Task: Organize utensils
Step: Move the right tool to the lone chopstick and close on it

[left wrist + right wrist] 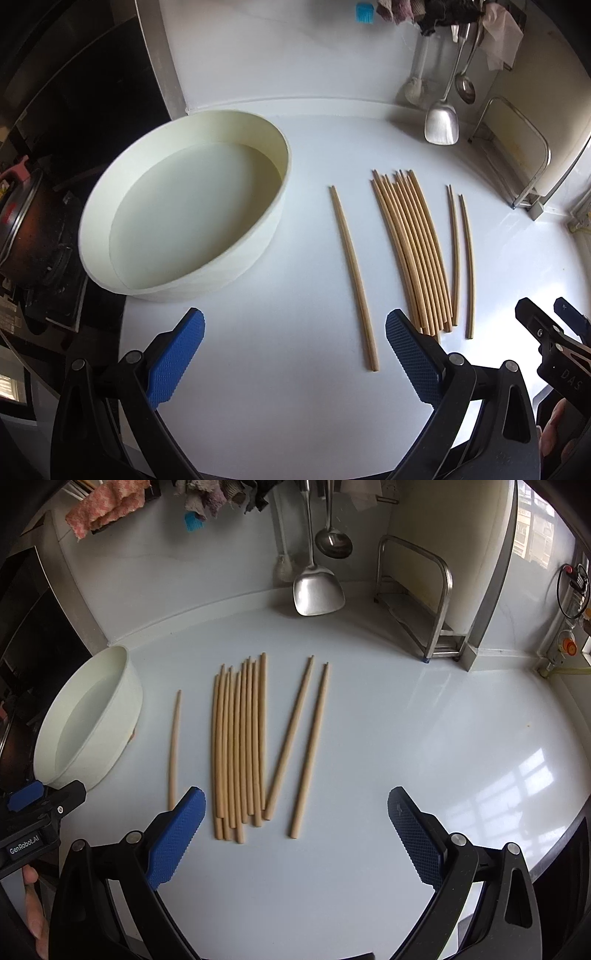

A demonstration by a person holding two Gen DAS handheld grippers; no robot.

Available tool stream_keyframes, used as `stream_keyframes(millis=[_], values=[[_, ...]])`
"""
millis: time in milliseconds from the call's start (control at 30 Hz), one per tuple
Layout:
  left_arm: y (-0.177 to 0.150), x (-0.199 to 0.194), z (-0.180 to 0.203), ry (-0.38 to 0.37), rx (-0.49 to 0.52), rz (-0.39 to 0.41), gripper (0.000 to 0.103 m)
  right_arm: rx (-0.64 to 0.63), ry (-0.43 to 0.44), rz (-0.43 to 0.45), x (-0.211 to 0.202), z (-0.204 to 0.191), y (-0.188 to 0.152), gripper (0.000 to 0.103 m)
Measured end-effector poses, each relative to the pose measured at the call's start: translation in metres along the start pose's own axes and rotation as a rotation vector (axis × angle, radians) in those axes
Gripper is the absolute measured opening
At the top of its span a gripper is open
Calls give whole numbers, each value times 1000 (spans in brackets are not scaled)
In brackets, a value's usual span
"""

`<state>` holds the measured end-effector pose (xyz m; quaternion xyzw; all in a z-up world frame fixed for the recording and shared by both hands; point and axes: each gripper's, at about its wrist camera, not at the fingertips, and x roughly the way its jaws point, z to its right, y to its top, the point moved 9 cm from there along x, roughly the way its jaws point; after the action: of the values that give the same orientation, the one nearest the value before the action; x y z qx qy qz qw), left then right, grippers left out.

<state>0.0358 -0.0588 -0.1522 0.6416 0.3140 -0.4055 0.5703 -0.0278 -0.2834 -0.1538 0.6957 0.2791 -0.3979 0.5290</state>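
Observation:
A bundle of several wooden chopsticks (412, 251) lies on the white counter (277, 387); it also shows in the right wrist view (238, 746). A single chopstick (354, 275) lies left of the bundle, also seen in the right wrist view (173, 749). Two loose chopsticks (301, 746) lie right of the bundle. A round cream container (184, 203) stands to the left, empty. My left gripper (295, 360) is open and empty, just short of the single chopstick. My right gripper (297, 843) is open and empty, near the chopstick ends.
A steel spatula (317, 590) and a ladle (332, 541) hang at the back wall. A metal rack (421, 602) stands at the back right. A stove with a pot (29, 229) lies left of the counter. The counter edge runs along the right (554, 834).

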Motion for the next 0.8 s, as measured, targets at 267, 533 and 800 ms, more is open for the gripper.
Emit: stream_keyframes(millis=[267, 533, 800], values=[[5, 36, 22, 4, -33, 33, 97, 29, -53, 43, 44, 38, 2, 95], [9, 65, 27, -8, -98, 93, 97, -36, -80, 100, 68, 35, 23, 94], [16, 87, 23, 26, -117, 90, 97, -57, -153, 82, 89, 42, 24, 94]])
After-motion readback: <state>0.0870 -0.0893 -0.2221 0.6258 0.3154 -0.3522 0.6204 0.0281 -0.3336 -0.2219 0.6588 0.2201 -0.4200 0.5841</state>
